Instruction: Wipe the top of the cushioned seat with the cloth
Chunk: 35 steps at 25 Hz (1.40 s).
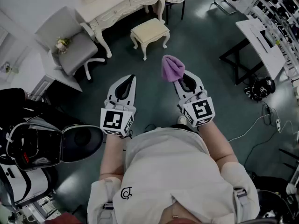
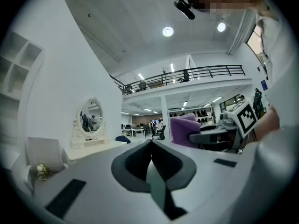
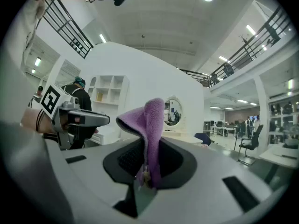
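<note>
The cushioned seat [image 1: 150,30] is a cream stool with white carved legs, standing on the dark floor ahead of me, in front of the white dressing table [image 1: 119,4]. My right gripper [image 1: 180,79] is shut on a purple cloth [image 1: 172,68], which sticks up out of its tips; the right gripper view shows the cloth [image 3: 149,120] pinched between the jaws and flopping over to the left. My left gripper [image 1: 132,77] is held level beside it, shut with nothing in it. Both are held in the air, well short of the stool. The left gripper view shows the cloth [image 2: 182,129] to its right.
A grey chair [image 1: 74,46] with a small bouquet stands left of the dressing table. A black-legged white desk [image 1: 259,40] and a dark bag [image 1: 260,88] are at the right, with cables [image 1: 256,124] on the floor. Black equipment [image 1: 37,141] sits at my left.
</note>
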Each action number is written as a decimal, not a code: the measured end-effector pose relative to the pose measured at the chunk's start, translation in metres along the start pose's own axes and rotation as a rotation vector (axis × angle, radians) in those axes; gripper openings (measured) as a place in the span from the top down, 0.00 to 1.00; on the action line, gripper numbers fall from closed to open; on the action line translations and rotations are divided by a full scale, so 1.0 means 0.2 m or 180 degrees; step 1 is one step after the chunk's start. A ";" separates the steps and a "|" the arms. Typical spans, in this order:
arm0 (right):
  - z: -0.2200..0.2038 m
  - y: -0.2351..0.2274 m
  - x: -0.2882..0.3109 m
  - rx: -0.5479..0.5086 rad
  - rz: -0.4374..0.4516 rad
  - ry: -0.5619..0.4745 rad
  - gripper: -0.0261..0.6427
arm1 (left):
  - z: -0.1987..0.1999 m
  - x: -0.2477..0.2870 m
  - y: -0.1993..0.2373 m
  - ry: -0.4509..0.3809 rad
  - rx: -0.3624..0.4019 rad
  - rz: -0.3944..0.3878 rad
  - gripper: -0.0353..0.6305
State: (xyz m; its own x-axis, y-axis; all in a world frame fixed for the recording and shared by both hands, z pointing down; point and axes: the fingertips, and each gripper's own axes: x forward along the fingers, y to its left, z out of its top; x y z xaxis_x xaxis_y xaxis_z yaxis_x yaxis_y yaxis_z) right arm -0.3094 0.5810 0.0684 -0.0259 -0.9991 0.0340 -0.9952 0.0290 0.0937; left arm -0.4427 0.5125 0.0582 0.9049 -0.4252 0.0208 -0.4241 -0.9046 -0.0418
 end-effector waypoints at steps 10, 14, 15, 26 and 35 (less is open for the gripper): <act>0.00 -0.04 0.03 0.0056 -0.0055 0.0031 0.86 | 0.01 0.05 0.04 -0.0020 -0.0075 0.0003 0.93; -0.01 -0.08 0.09 0.0139 -0.0121 0.0068 0.86 | 0.02 0.10 0.08 0.0006 -0.0119 0.0019 0.93; -0.01 -0.10 0.10 0.0173 -0.0140 0.0072 0.86 | 0.01 0.11 0.09 0.0013 -0.0130 0.0025 0.93; -0.19 -0.41 0.33 0.0408 -0.0045 0.0135 0.85 | -0.11 0.41 0.15 0.0143 -0.0177 0.0226 0.93; -0.24 -1.06 0.71 0.0425 0.0318 0.0115 0.85 | -0.06 1.03 0.19 0.0138 -0.0127 0.0727 0.93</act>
State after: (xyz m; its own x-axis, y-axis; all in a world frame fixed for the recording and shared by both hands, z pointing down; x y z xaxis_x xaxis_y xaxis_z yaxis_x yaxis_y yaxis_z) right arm -0.0978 0.4345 0.1006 -0.1242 -0.9896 0.0726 -0.9916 0.1212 -0.0449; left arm -0.2736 0.3898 0.0735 0.7832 -0.6190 0.0583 -0.6196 -0.7849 -0.0108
